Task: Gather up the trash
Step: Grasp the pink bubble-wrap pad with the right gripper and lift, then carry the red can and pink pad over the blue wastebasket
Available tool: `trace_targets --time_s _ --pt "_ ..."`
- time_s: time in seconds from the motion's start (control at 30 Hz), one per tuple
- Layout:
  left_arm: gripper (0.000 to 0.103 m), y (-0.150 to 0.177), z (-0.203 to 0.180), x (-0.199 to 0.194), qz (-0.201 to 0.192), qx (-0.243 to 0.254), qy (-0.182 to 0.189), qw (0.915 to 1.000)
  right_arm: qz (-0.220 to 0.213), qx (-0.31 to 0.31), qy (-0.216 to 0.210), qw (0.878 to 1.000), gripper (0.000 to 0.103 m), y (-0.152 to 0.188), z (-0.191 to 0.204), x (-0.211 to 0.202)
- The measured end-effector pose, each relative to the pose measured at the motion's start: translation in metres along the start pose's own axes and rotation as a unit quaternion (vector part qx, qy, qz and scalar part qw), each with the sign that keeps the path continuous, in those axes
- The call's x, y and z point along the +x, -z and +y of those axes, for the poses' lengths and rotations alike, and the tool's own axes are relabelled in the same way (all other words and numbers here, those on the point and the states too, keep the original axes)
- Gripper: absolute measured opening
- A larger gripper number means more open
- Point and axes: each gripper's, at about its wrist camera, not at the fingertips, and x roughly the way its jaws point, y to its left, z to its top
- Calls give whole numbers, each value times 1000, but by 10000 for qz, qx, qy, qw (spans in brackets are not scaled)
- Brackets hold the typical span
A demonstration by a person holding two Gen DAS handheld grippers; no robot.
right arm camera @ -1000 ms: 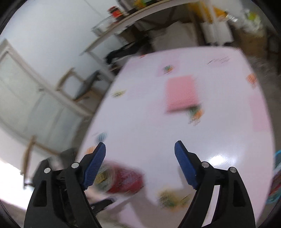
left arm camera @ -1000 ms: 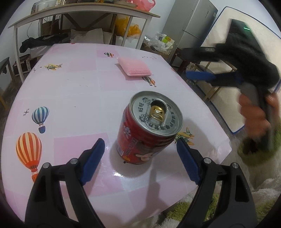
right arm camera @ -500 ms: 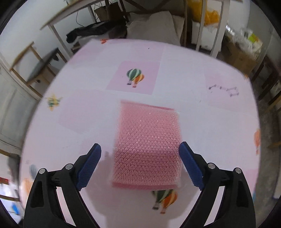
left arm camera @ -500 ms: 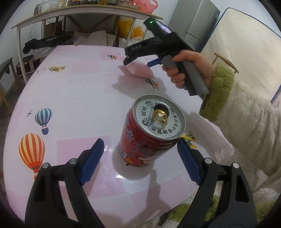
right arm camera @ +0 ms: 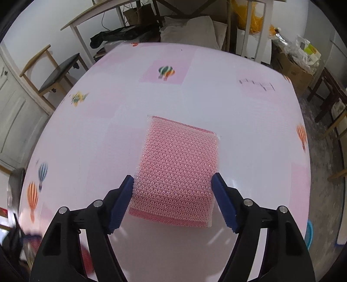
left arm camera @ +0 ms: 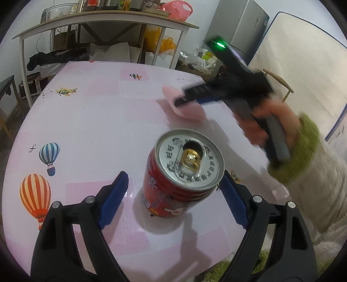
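Observation:
A red drink can (left arm camera: 173,195) with an opened silver top stands upright near the front edge of the pink table (left arm camera: 97,121). My left gripper (left arm camera: 173,176) is open around it: the right pad sits close against the can's rim and the left pad stands clear. Farther back lies a pink mesh sponge (right arm camera: 177,164), also seen as the sponge (left arm camera: 190,113) in the left wrist view. My right gripper (right arm camera: 172,179) points down over its near end. Its jaws are closing with the sponge between them, the pads right at its sides and the sponge not squeezed.
A hand (left arm camera: 279,121) in a green-cuffed sleeve (left arm camera: 303,156) holds the right gripper over the table's right side. Beyond the table stand a shelf table (left arm camera: 104,19), a wooden chair (right arm camera: 56,73), a fridge (left arm camera: 240,28) and a cardboard box with bags (right arm camera: 297,65).
The right gripper swung in from the table's right side, came down over the pink sponge, and its jaws narrowed around it. The left gripper and the can stayed where they were.

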Motion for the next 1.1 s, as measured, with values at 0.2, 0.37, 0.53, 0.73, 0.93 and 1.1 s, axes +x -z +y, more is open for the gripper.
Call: trace_targets --time_s 0.2,0.37,0.53,0.73,0.93,1.1 --pt "81 -1 0 5 21 66 -33 10000 55 225 -200 9995 73 76 -7 -41" --pt "81 -2 -8 11 86 253 -169 9995 27 531 -463 9975 75 111 -15 -68" --pt "81 -8 -15 19 152 400 -431 9982 -297 844 -458 9949 89 114 -21 -83" --pt "81 -13 -16 24 247 254 -565 9978 49 868 -289 9958 89 112 -17 -58" --pt "81 -12 -23 25 310 336 -649 9968 204 823 -226 9961 89 110 -10 -41" --pt "81 -12 -25 26 354 363 -665 9965 331 902 -263 9950 89 109 -9 -32"
